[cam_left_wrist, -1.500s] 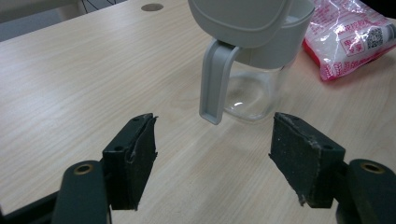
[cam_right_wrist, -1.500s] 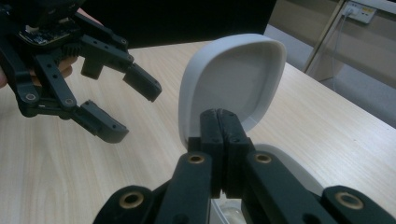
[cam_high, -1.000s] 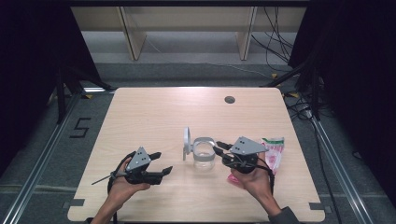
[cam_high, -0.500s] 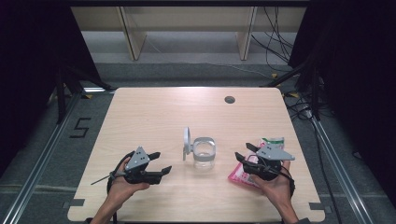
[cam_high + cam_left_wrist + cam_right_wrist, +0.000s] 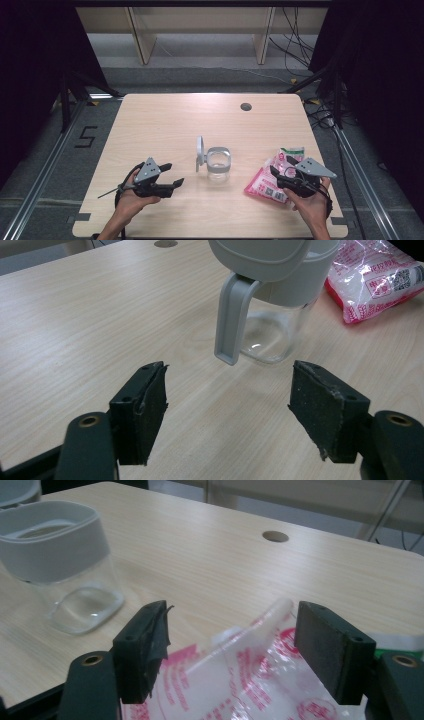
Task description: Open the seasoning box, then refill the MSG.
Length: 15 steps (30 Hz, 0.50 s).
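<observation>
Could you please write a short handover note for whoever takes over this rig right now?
Left gripper: open, holding nothing, near the table's front left, aimed at the jar.
Right gripper: open, jaws have just been opening; the bag's top edge sits between them, not pinched.
Glass jar: mid-table, upright, lid flipped open, looks empty.
Pink printed bag: lies flat, right of the jar.
Done: jar opened.
Left, probably: grip the bag and fill the jar.

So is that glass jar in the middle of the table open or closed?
Open. The jar stands upright with its grey lid swung up on its hinge beside the mouth, and the glass looks empty.
</observation>
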Tool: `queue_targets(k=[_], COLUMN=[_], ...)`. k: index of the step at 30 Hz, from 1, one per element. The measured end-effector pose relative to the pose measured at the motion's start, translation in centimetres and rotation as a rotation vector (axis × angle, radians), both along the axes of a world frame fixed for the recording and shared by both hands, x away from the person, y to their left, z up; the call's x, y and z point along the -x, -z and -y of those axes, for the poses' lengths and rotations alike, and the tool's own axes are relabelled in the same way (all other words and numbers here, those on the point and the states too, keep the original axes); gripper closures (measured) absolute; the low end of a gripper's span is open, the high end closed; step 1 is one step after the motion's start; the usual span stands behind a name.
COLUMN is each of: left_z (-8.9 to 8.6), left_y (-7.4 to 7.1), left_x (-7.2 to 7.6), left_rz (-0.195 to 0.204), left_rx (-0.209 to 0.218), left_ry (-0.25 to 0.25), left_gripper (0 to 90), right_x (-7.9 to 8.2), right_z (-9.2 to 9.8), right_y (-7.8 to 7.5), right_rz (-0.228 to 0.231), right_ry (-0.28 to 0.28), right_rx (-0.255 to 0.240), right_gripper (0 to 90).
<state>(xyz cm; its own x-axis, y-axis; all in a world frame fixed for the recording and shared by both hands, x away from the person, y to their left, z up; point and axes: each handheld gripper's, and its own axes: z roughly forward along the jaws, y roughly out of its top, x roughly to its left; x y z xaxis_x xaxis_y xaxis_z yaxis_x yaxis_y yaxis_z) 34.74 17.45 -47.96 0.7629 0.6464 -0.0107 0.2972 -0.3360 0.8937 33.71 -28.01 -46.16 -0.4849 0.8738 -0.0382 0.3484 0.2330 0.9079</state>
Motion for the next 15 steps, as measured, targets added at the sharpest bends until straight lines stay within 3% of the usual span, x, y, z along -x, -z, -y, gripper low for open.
queue_targets(k=[2,3,6,7,8,9,10,15], left_z=[0.1,0.1,0.1,0.1,0.3,0.2,0.2,0.3], left_y=[0.0,0.1,0.1,0.2,0.2,0.1,0.0,0.2], left_x=[0.1,0.0,0.0,0.1,0.3,0.3,0.3,0.5], left_rz=[-0.014,-0.006,-0.005,-0.004,-0.024,-0.017,-0.005,-0.014], left_rx=[0.002,-0.004,-0.005,-0.004,0.011,-0.001,0.002,0.004], left_ry=[-0.014,-0.002,-0.002,-0.003,-0.015,-0.009,0.0,-0.011], left_gripper=[30.3,30.3,30.3,30.3,30.3,30.2,30.2,30.2], right_x=[0.0,0.2,0.2,0.6,0.6,0.5,0.8,1.0], right_z=[0.2,0.6,1.1,1.2,1.2,1.5,1.7,2.4], right_y=[0.1,0.2,0.2,0.2,0.2,0.3,0.3,0.4], right_rz=[-0.006,-0.019,-0.02,-0.042,-0.042,-0.032,-0.053,-0.036], right_ry=[0.011,0.042,0.057,0.085,0.085,0.079,0.1,0.119], right_rx=[-0.017,-0.03,-0.027,-0.044,-0.044,-0.03,-0.037,-0.011], right_gripper=[30.1,29.2,29.2,29.2,29.2,29.1,29.1,29.0])
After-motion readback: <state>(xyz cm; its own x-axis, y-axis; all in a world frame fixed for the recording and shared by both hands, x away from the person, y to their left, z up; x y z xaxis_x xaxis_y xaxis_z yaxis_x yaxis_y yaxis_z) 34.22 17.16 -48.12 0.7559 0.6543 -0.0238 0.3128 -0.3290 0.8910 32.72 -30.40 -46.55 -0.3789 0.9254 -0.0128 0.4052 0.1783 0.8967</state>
